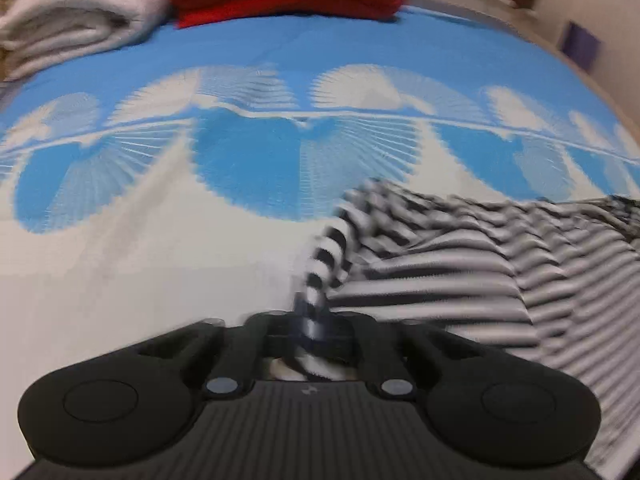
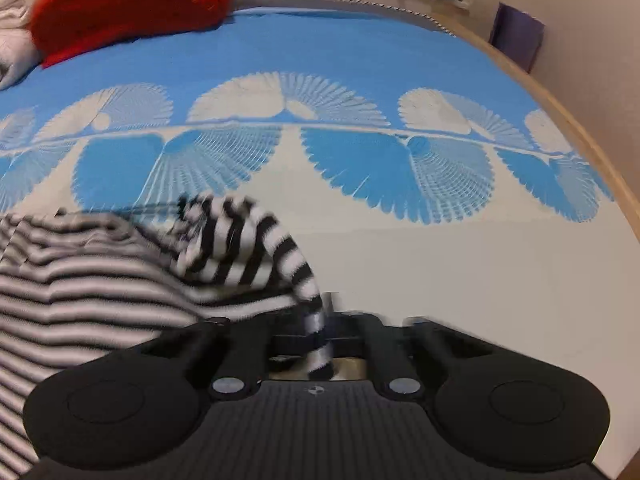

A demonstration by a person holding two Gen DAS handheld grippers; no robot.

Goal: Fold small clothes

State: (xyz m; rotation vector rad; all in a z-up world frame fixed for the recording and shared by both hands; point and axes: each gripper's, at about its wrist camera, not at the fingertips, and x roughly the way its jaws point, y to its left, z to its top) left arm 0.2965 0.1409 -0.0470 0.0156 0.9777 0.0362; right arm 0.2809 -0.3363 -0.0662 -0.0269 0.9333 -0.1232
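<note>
Both grippers, left (image 1: pixel 312 328) and right (image 2: pixel 318 332), have jaws clamped on opposite ends of the striped top (image 1: pixel 460 264), stretched between them across the bed (image 1: pixel 120 260).

A black-and-white striped knit garment (image 1: pixel 460 264) (image 2: pixel 100 280) lies rumpled on the bed's white area, its body spread between both views, with one bunched corner lifted up at each end.

Blue-and-white patterned bedspread (image 2: pixel 360 52), wooden bed frame (image 2: pixel 580 120), pale wall (image 2: pixel 592 20) beside.
</note>
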